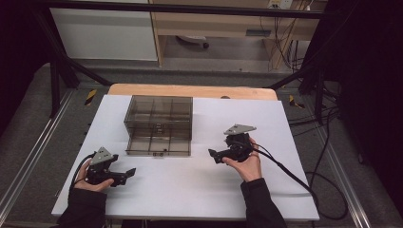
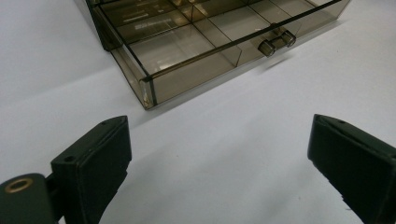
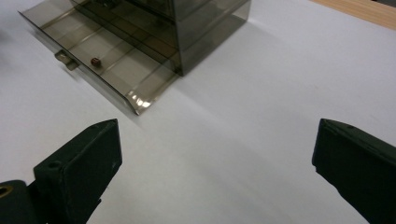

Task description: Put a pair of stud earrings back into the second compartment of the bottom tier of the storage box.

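A smoky see-through drawer cabinet [image 1: 159, 118] stands on the white tabletop [image 1: 199, 190], left of centre. Its bottom drawer [image 1: 158, 147] is pulled out toward me and is divided into compartments. In the right gripper view a small reddish-brown piece [image 3: 95, 61] lies in the drawer [image 3: 116, 70], near the handle [image 3: 67, 59]. The left gripper view looks at the drawer's front corner [image 2: 148, 88] and its handle [image 2: 276, 41]. My left gripper [image 1: 126, 175] rests open at the near left, nothing between its jaws [image 2: 219, 140]. My right gripper [image 1: 214, 154] is held open to the right of the drawer, also empty [image 3: 217, 144].
A wooden table edge [image 1: 190, 90] shows behind the white board. The right gripper's cable [image 1: 294, 175] trails off to the right over the table edge. Black frame posts [image 1: 54, 80] stand at the far corners. Bare white surface lies between the hands.
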